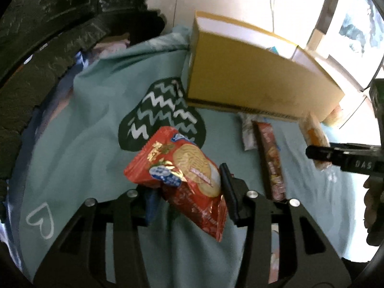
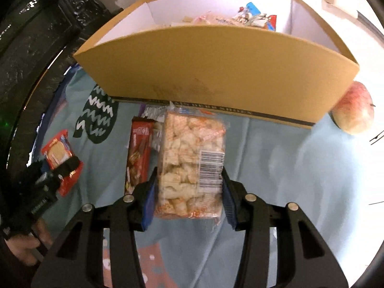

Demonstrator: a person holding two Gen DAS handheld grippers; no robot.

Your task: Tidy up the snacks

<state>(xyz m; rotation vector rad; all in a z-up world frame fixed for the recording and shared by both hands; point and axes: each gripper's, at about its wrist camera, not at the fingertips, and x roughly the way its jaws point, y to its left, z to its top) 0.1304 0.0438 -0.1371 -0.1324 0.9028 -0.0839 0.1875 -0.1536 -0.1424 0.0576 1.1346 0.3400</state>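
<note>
Left gripper (image 1: 189,180) clamps red biscuit packet (image 1: 182,175) at frame centre, lifted above teal cloth (image 1: 84,144); left finger mostly hidden behind packet. Right gripper (image 2: 189,192) grips clear puffed-snack bag (image 2: 192,163), centre frame, its print blurred. Cardboard box (image 2: 216,67) fills upper frame; its contents show only in right wrist view, too blurred to name. Apple (image 2: 355,108) at right edge appears in right view alone. Brown snack bar (image 2: 139,153) lies on cloth left of bag.

The box (image 2: 216,72) wall stands at 12 o'clock of the right gripper (image 2: 189,192), its top open. An apple (image 2: 354,108) blocks 2 o'clock; a red bar (image 2: 139,153) lies at 10. Bare cloth (image 2: 276,156) spreads toward 3 o'clock.
</note>
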